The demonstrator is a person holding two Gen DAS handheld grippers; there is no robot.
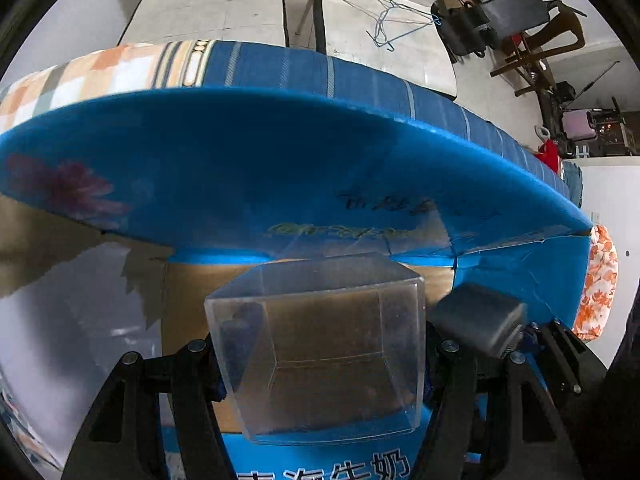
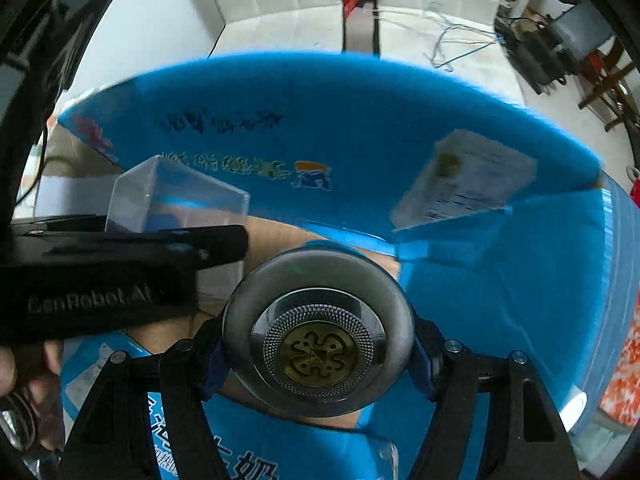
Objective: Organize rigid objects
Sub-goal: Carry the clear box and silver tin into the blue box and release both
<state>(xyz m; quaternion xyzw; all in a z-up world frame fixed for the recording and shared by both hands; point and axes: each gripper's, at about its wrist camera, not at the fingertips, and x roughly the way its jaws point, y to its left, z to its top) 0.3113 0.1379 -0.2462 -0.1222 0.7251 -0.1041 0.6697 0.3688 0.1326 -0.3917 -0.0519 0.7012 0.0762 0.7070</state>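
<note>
The left gripper (image 1: 320, 360) has its two black fingers closed against the sides of a clear plastic box (image 1: 320, 344), gripping it. The right gripper (image 2: 318, 344) clamps a round grey metal case (image 2: 318, 332) between its fingers. A hand (image 2: 24, 368) grips the left gripper's handle.

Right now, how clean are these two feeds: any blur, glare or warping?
Left wrist: clear box sharp, grey block smeared, carton flap bowed by fisheye. Right wrist: round tin sharp, white label and background motion-blurred.
</note>
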